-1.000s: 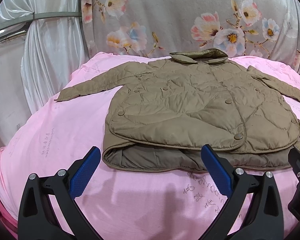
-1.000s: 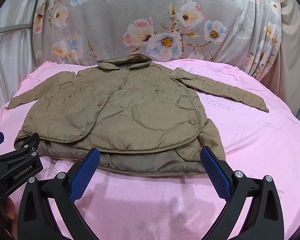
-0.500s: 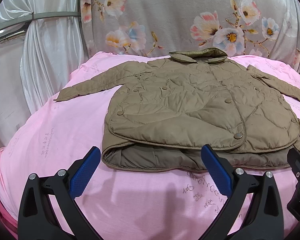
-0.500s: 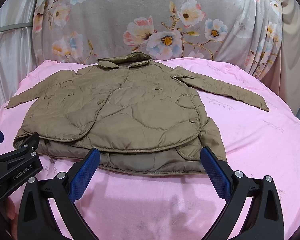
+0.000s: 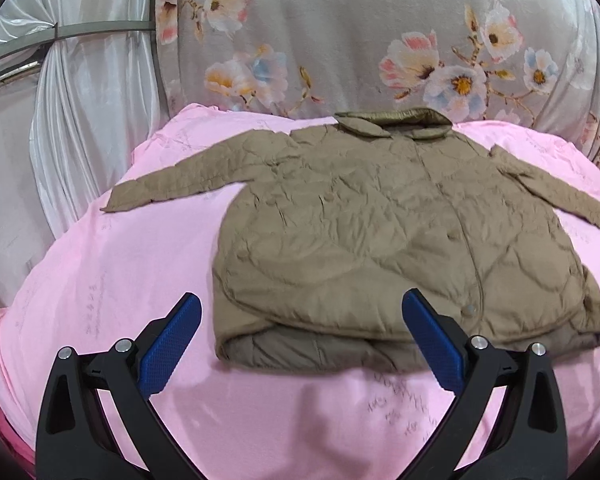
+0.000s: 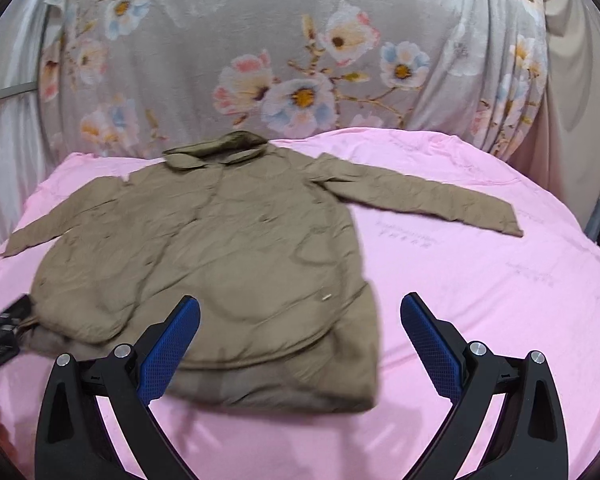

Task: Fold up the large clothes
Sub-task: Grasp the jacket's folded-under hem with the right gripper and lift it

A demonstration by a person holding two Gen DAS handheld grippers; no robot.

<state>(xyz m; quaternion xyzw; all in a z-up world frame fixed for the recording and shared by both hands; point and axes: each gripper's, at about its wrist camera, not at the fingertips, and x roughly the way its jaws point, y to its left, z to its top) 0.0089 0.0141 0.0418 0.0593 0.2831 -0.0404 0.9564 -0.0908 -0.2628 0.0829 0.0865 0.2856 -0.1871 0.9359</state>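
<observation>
- Left wrist view: the quilted tan jacket (image 5: pixel 380 232) lies front-up on the pink-covered surface (image 5: pixel 120 280), collar toward the floral backdrop (image 5: pixel 340 40).
- Both sleeves, left sleeve (image 5: pixel 180 184) and right sleeve (image 6: pixel 420 196), are spread flat outward; no fold appears made, so the task seems barely begun.
- Left gripper (image 5: pixel 300 332) hovers at the hem, fingers apart and empty.
- Right gripper (image 6: pixel 300 332) likewise hangs over the hem's right corner, fingers apart, gripping nothing.
- Remaining, by judgement: sleeves inward, then body folded.
</observation>
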